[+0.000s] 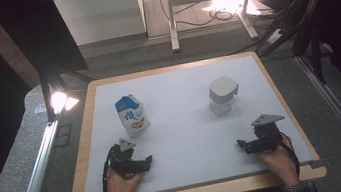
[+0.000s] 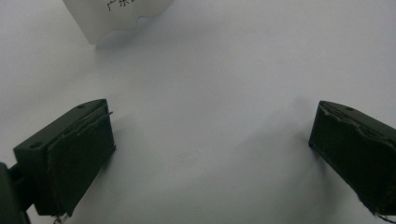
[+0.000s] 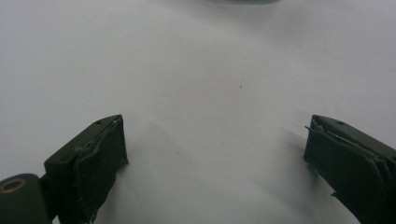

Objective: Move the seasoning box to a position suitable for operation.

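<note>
white mat [image 1: 182, 124]: milk carton [image 1: 132, 115] upright, long axis vertical, gable up; left claw [image 1: 148, 158], right claw [image 1: 240, 143] agape, empty.

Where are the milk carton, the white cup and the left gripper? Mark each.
milk carton [image 1: 132, 115]: high view, its front face.
white cup [image 1: 222, 94]: high view, its side wall.
left gripper [image 1: 148, 160]: high view, between its open fingertips.

Both hands rest low, left tongs [image 1: 148, 158] and right tongs [image 1: 240, 144] gaping wide, empty.
</note>
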